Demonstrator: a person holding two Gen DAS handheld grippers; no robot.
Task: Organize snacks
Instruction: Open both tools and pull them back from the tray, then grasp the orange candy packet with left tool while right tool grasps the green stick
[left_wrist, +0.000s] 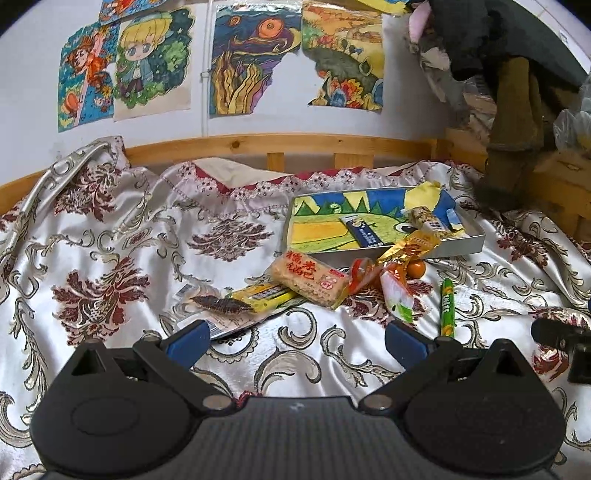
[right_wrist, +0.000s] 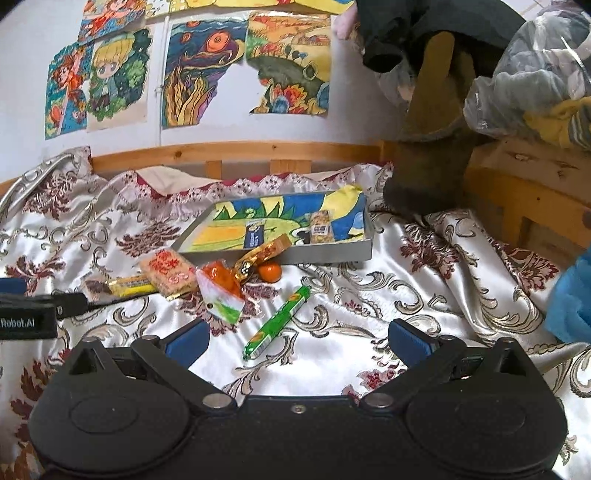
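Snacks lay scattered on the patterned bedspread (left_wrist: 110, 229) in front of both of your grippers, most of them in a loose cluster just short of a shallow grey tray (left_wrist: 458, 246). That tray sat farther back toward the wooden bed rail (left_wrist: 258, 142), lined with a bright drawing, and it already held a dark blue packet (left_wrist: 364, 232) and a small nut bar (left_wrist: 424, 218) side by side but apart.

In the cluster, a rice cracker pack with red lettering (left_wrist: 310, 277) overlapped a yellow bar (left_wrist: 264, 293), and a dark snack in a clear wrapper (left_wrist: 218, 304) lay at that bar's near end. To the right of the cracker pack were an orange-and-white pouch (right_wrist: 221, 291), a gold wrapper (right_wrist: 264, 254) leaning against the tray's front wall, and a small orange ball (right_wrist: 269, 272) just below it. A green candy stick (right_wrist: 277, 323) lay by itself, apart from the cluster (nearest your right gripper).

Your left gripper (left_wrist: 295, 338) hovered low over the cloth with its blue fingers (left_wrist: 186, 338) spread wide and nothing between them. Your right gripper (right_wrist: 297, 338) was likewise spread wide and held nothing, the green stick's near end lying on the cloth ahead, between its fingertips.
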